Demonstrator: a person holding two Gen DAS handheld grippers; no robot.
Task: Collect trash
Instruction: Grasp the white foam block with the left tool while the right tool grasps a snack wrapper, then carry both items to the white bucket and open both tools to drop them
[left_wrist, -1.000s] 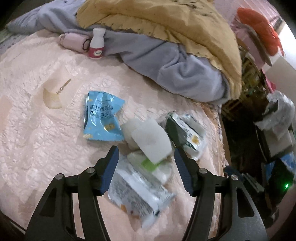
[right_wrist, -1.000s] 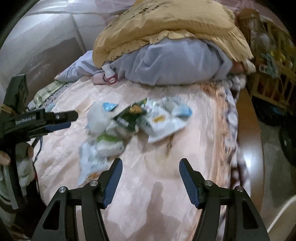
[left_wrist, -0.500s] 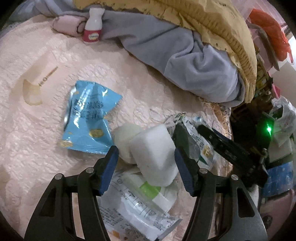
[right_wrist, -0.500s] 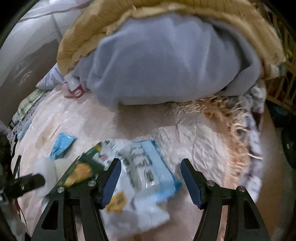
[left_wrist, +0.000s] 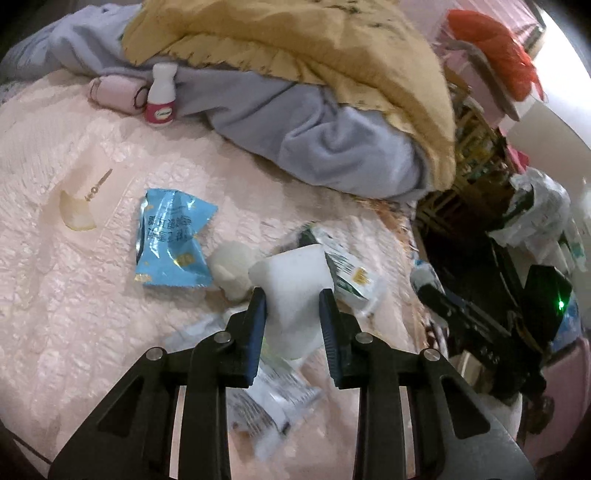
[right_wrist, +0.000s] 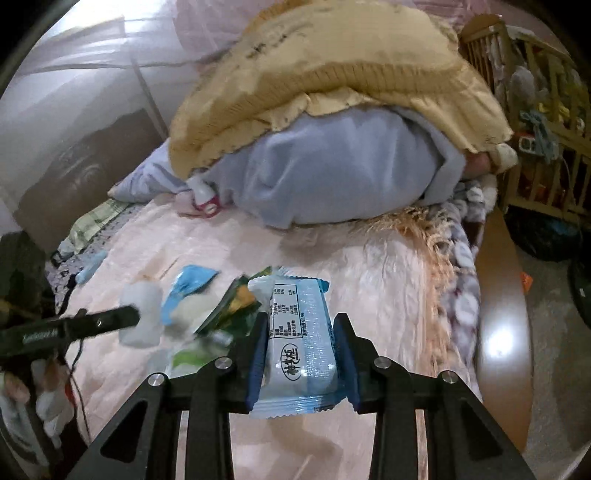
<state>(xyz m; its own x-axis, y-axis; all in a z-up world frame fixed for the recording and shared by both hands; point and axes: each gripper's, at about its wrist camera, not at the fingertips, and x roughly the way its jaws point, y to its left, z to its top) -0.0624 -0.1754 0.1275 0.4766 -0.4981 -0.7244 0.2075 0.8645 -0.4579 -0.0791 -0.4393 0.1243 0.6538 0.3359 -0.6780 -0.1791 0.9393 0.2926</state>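
Observation:
Trash lies on a pink bedspread (left_wrist: 74, 295). My left gripper (left_wrist: 291, 302) is shut on a white foam block (left_wrist: 295, 288), which also shows in the right wrist view (right_wrist: 142, 314) held off the bed. My right gripper (right_wrist: 301, 332) is shut on a light blue snack packet (right_wrist: 299, 343). On the bed lie a blue wrapper (left_wrist: 171, 243), a crumpled white wad (left_wrist: 232, 273), a green-and-white packet (left_wrist: 347, 273) and a white plastic wrapper (left_wrist: 266, 402). A green and yellow packet (right_wrist: 236, 302) lies behind the right gripper.
A heap of yellow (left_wrist: 295, 40) and grey blankets (left_wrist: 325, 147) fills the back of the bed. A small white bottle (left_wrist: 161, 98) and pink roll (left_wrist: 114, 94) stand by it. The bed's right edge (right_wrist: 498, 295) drops to a cluttered floor and wooden crib (right_wrist: 546, 110).
My left gripper closed on the white foam block and lifted it. My right gripper closed on the light blue packet and pulled it up off the pile.

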